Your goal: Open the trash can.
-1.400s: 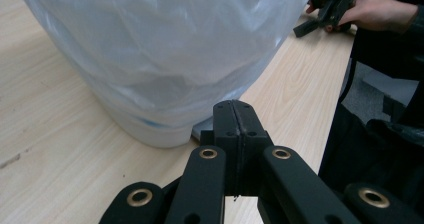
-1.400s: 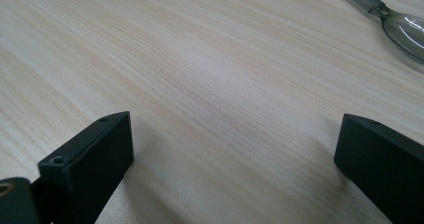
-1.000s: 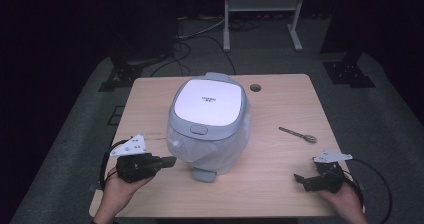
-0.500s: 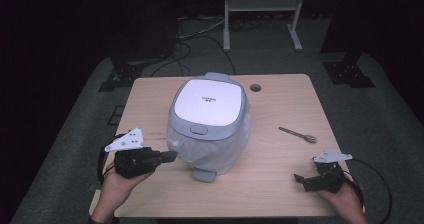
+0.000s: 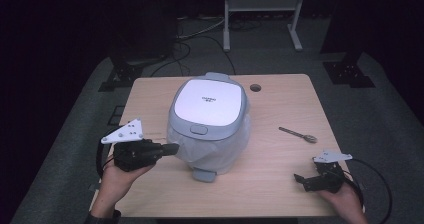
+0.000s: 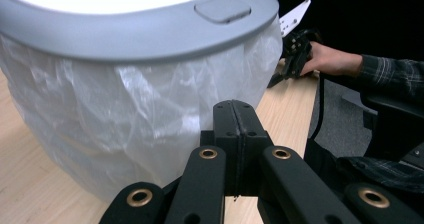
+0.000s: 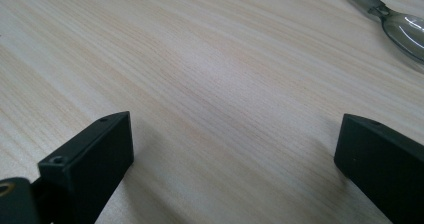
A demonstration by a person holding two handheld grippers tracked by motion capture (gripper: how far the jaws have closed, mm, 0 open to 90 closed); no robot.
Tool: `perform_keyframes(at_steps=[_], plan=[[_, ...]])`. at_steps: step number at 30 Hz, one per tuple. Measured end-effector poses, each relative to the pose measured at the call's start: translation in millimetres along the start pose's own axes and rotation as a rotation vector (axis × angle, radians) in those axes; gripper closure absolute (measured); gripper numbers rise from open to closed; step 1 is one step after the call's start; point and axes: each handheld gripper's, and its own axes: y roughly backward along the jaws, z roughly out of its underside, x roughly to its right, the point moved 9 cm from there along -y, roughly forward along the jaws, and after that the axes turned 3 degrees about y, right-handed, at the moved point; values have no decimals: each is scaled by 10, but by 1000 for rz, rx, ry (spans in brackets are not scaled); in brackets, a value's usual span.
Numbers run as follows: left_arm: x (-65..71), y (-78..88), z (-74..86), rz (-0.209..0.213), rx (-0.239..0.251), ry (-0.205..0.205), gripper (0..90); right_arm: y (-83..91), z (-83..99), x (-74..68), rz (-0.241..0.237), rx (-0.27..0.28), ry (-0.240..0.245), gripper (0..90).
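Note:
A grey-and-white rice cooker [image 5: 210, 115] stands mid-table with its lid down; clear plastic film [image 6: 125, 114] wraps its body below the grey rim [image 6: 125, 34]. My left gripper [image 5: 171, 148] is held just off the table at the cooker's left side. Its jaws are pressed together with nothing between them, and the tip [image 6: 235, 109] points at the film, close to it. Near the table's front right corner my right gripper [image 5: 302, 180] rests low over the wood, open wide [image 7: 235, 144] with bare tabletop between the jaws. A metal spoon [image 5: 298, 134] lies ahead of it.
The wooden table [image 5: 280, 109] has a round cable hole [image 5: 255, 88] behind the cooker. The spoon's bowl [image 7: 402, 26] lies just beyond the right jaws. Black cables trail off both front corners. The other hand and gripper [image 6: 295, 49] are past the cooker.
My left gripper has risen a little and edged toward the cooker's side. The right gripper has stayed put.

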Motion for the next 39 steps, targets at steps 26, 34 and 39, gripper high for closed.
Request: perform_keyframes(at_steps=[26,34,39], plan=[[35,-103,-477,29,63,-51,900,0,0,0,0,0,-1,13],[45,-156,-569,32,76,-62,900,0,0,-1,0,0,-1,12],[41,-211,-598,33,74,-68,900,0,0,-1,0,0,-1,12]])
